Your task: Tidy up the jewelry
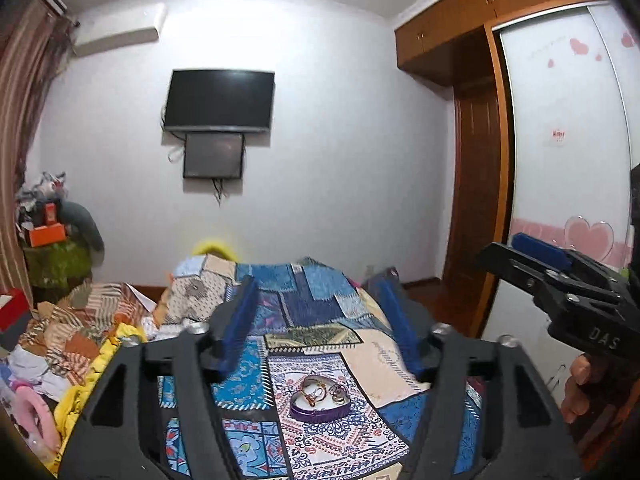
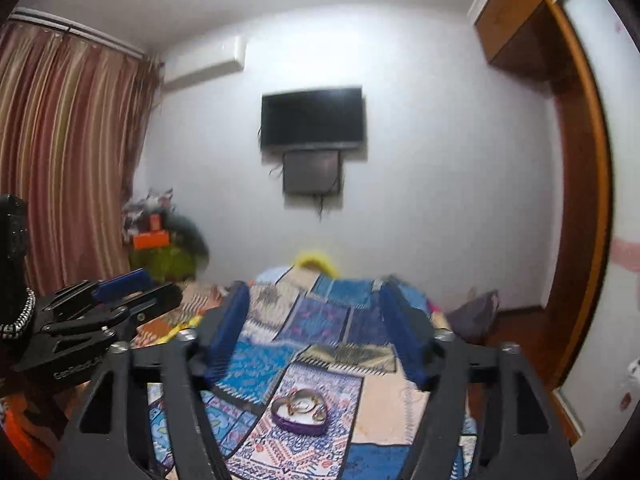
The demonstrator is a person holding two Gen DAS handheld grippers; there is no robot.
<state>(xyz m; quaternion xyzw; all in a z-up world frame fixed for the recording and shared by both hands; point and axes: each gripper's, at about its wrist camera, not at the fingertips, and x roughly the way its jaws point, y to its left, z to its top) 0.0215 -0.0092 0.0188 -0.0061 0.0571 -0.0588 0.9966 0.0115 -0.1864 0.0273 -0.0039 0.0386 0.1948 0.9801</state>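
Note:
A purple heart-shaped jewelry box (image 1: 319, 402) lies open on the patchwork bedspread (image 1: 304, 304), with a gold bangle (image 1: 316, 385) and small rings (image 1: 339, 394) inside. My left gripper (image 1: 316, 320) is open and empty, held above and behind the box. The box also shows in the right wrist view (image 2: 301, 411), with the bangle (image 2: 304, 398) in it. My right gripper (image 2: 316, 328) is open and empty, above the box. Each gripper shows from the side in the other's view, the right one (image 1: 552, 276) and the left one (image 2: 116, 300).
Piled clothes (image 1: 68, 344) lie at the bed's left. A wardrobe (image 1: 560, 152) with sliding doors stands on the right, a wall TV (image 1: 219, 100) ahead, striped curtains (image 2: 68, 152) on the left. A cluttered stand (image 1: 56, 240) sits in the far left corner.

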